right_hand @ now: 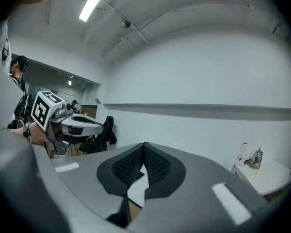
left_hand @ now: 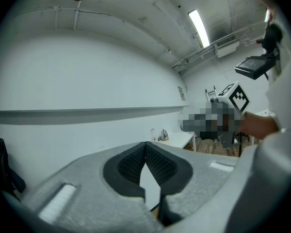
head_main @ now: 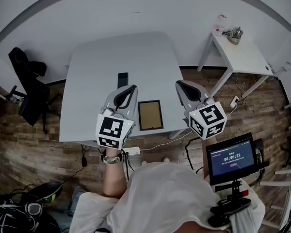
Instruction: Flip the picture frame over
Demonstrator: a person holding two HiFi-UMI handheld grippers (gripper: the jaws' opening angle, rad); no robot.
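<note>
The picture frame [head_main: 150, 115] lies flat near the front edge of the grey table [head_main: 97, 62]; it has a thin black border round a brown panel. My left gripper [head_main: 131, 88] hovers just left of the frame, shut and empty. My right gripper [head_main: 180, 84] hovers to the frame's right over the table's edge, also shut with nothing in it. In the left gripper view the ribbed pads [left_hand: 136, 161] meet at the tip and point level toward the wall. The right gripper view shows its pads [right_hand: 155, 164] closed the same way. The frame is in neither gripper view.
A small black slab [head_main: 122, 79] lies on the table behind the left gripper. A black office chair [head_main: 26, 89] stands left of the table. A white side table [head_main: 242, 55] with a bottle and small items stands at the back right. A screen [head_main: 233, 157] sits by my right side.
</note>
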